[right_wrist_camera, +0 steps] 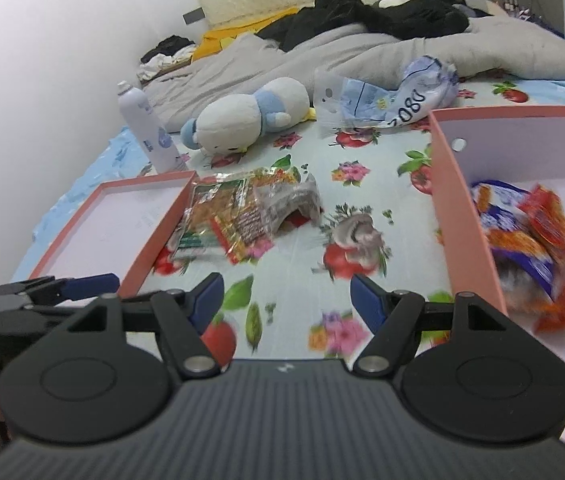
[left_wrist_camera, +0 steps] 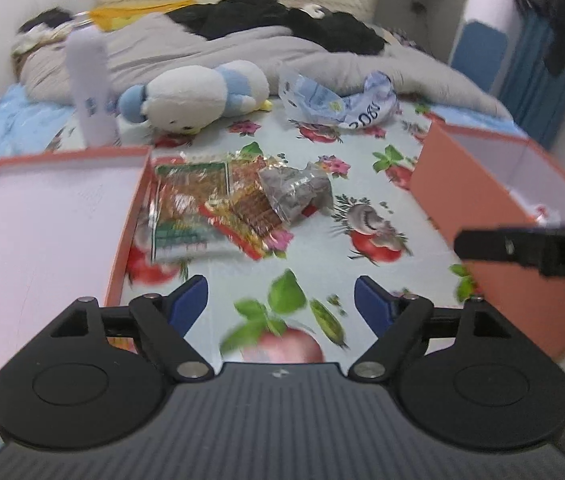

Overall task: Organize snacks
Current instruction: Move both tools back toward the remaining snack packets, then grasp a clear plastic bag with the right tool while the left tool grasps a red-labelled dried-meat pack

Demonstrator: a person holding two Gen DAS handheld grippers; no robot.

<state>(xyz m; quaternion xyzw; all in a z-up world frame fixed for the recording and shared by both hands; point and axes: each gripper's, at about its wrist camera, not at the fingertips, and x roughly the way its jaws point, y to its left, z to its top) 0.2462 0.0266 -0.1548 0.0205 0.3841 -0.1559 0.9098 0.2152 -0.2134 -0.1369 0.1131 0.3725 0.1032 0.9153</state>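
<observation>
I am looking across the floral bedsheet (left_wrist_camera: 314, 256). The deep salmon cardboard box (right_wrist_camera: 462, 216) is sitting at its right side, holding crinkly orange and blue snack bags (right_wrist_camera: 530, 236). The shallow salmon box lid (left_wrist_camera: 42, 216) is lying at its left, a pile of foil snack packets (left_wrist_camera: 222, 204) touching its rim. My left gripper (left_wrist_camera: 281, 300) and right gripper (right_wrist_camera: 284, 298) are both hovering spread wide over the sheet, gripping nothing.
</observation>
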